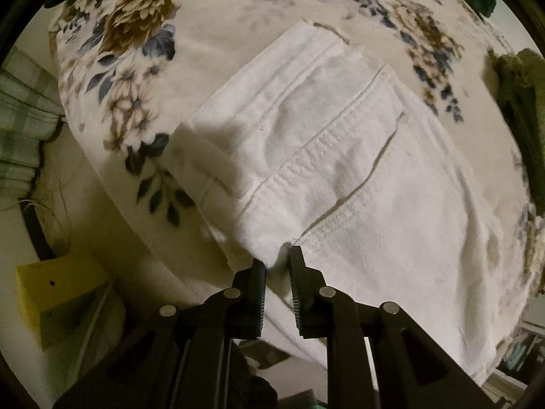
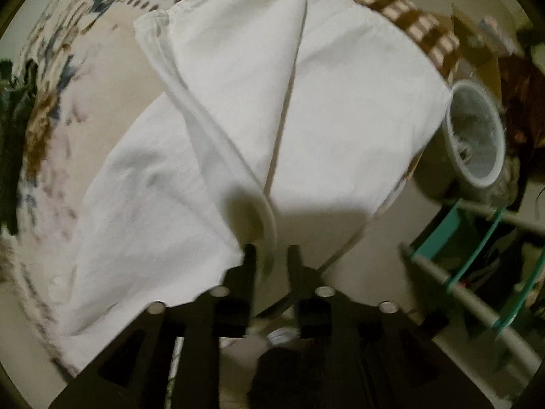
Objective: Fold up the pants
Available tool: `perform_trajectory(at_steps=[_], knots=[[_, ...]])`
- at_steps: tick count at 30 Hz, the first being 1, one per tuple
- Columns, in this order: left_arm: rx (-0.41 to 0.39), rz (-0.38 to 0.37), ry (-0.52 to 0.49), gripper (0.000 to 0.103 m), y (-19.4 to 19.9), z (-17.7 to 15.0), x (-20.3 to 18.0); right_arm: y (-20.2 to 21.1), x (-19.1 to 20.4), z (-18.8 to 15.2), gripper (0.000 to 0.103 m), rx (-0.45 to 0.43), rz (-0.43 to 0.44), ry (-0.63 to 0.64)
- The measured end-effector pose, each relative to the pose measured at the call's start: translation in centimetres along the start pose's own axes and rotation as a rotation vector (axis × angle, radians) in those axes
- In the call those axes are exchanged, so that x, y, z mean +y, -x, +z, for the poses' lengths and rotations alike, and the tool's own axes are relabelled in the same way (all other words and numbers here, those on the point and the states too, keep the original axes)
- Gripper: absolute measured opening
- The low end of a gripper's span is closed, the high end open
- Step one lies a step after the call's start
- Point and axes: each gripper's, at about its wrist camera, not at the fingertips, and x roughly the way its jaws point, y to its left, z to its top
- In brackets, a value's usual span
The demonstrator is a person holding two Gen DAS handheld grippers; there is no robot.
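Note:
White pants (image 1: 340,156) lie on a floral blanket (image 1: 218,34), waistband and back pocket side toward the left wrist camera. My left gripper (image 1: 276,259) is shut on the near edge of the pants, with white cloth pinched between the fingers. In the right wrist view the pants (image 2: 221,109) show their legs, one folded over the other. My right gripper (image 2: 271,250) is shut on a fold of the pants' edge at the bed's side.
A yellow box (image 1: 58,293) stands on the floor left of the bed. Dark green cloth (image 1: 517,102) lies at the right. A roll of tape (image 2: 477,136) and a checked cloth (image 2: 402,17) lie beside the pants. A teal-trimmed rack (image 2: 477,272) stands at the right.

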Motion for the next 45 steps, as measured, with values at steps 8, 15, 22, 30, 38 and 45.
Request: perform_trajectory(at_steps=[8,15,22,30,38,45], knots=[[0.042,-0.076,0.125,0.016,-1.3,1.4,2.1,-3.8,3.3,-5.6,0.048,0.118,0.205,-0.023],[0.010,-0.086,0.127,0.004,-2.2,1.8,2.3,-4.5,3.6,-8.5,0.014,0.032,0.149,-0.061],[-0.033,-0.069,0.120,0.002,-0.1,2.1,3.8,-1.2,5.6,-10.1,0.007,0.010,0.085,0.047],[-0.006,-0.058,0.110,0.002,-1.0,3.7,4.6,-3.2,5.3,-10.7,0.008,0.068,0.031,0.082],[-0.097,0.029,-0.210,0.004,1.5,1.0,-5.0,1.6,5.6,-8.4,0.047,-0.017,0.029,0.194],[-0.074,-0.015,-0.509,0.050,0.8,-4.4,-15.7,5.3,7.7,-0.1,0.065,-0.270,-0.072,0.267]])
